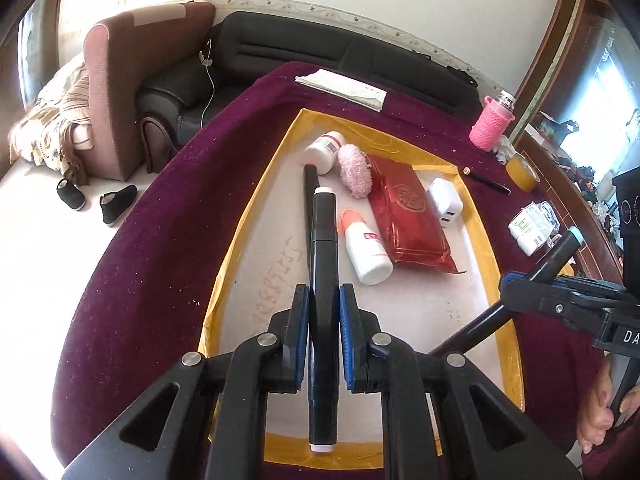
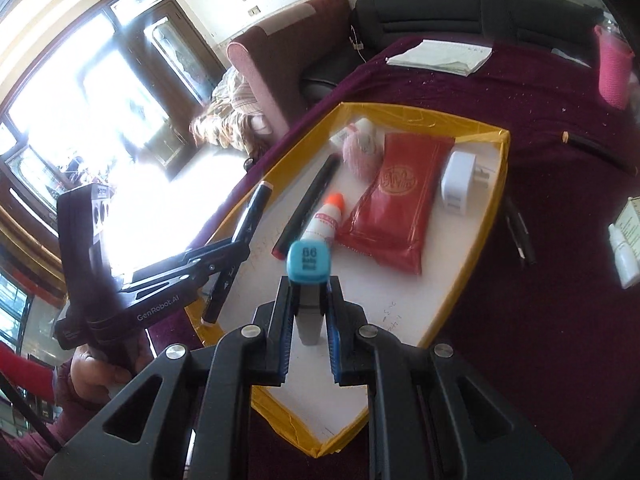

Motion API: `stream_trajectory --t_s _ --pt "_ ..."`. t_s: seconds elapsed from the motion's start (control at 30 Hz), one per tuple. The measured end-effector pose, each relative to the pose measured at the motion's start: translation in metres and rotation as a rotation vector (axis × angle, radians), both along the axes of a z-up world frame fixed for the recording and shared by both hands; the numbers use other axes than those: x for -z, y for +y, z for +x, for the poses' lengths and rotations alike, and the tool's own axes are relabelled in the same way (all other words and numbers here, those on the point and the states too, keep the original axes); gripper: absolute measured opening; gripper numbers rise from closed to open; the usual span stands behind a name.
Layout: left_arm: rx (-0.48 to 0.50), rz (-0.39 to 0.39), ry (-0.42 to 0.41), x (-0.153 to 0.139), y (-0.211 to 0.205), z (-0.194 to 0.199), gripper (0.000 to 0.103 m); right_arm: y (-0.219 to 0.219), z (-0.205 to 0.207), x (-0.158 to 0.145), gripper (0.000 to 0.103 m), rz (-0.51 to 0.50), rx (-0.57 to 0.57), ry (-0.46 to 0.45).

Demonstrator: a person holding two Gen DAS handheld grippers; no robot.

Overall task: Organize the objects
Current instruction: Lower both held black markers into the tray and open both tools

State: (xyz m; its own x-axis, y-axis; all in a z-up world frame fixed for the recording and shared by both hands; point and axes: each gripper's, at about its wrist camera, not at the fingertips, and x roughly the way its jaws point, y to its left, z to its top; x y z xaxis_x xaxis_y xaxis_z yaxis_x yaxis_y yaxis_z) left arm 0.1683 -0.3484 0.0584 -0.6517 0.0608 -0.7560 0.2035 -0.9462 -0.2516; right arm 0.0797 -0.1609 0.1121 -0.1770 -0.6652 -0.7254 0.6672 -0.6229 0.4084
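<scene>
A white tray with a yellow taped rim [image 1: 248, 216] [image 2: 484, 216] lies on the purple cloth. In it are a white pill bottle [image 1: 324, 150], a pink fluffy roll [image 1: 354, 170], a red packet [image 1: 408, 216] [image 2: 396, 208], a white charger [image 1: 444, 200] [image 2: 460, 188], an orange-capped glue bottle [image 1: 366, 248] [image 2: 326, 220] and a black pen [image 1: 310, 184] [image 2: 308, 204]. My left gripper [image 1: 324, 296] [image 2: 224, 256] is shut on a black marker with white ends [image 1: 324, 240] [image 2: 244, 236], above the tray's left side. My right gripper [image 2: 308, 284] [image 1: 520, 280] is shut on a blue-capped marker [image 2: 308, 264] [image 1: 574, 238] over the tray's near part.
On the cloth beyond the tray are a folded paper [image 1: 344, 88], a pink-sleeved bottle [image 1: 490, 124], a yellow tape roll [image 1: 522, 172], a black pen [image 1: 488, 180] and a small box [image 1: 532, 224]. Two dark pens [image 2: 520, 232] lie right of the tray. A dark sofa [image 1: 320, 48] stands behind.
</scene>
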Motion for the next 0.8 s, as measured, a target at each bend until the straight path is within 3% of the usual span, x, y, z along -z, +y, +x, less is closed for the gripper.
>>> stream_trajectory --t_s 0.23,0.4,0.63,0.7,0.73,0.8 --pt "-0.023 -0.003 -0.029 0.01 -0.007 -0.002 0.012 -0.026 -0.013 0.014 0.013 0.032 0.006 -0.035" --pt "-0.04 -0.064 -0.042 0.014 -0.004 -0.002 0.012 -0.046 -0.019 0.032 0.013 0.074 -0.008 -0.084" --pt "-0.068 -0.085 -0.009 0.008 -0.007 0.006 0.015 -0.052 -0.014 0.06 0.013 0.153 -0.006 -0.142" --pt "-0.085 -0.077 -0.002 0.005 -0.008 0.008 0.027 -0.051 -0.012 0.059 0.013 0.165 0.005 -0.136" --pt "-0.095 -0.068 0.004 0.003 -0.009 0.011 0.04 -0.05 -0.011 0.058 0.014 0.176 0.007 -0.129" --pt "-0.106 -0.048 0.036 -0.005 -0.008 0.018 0.052 -0.05 -0.005 0.055 0.027 0.189 0.006 -0.106"
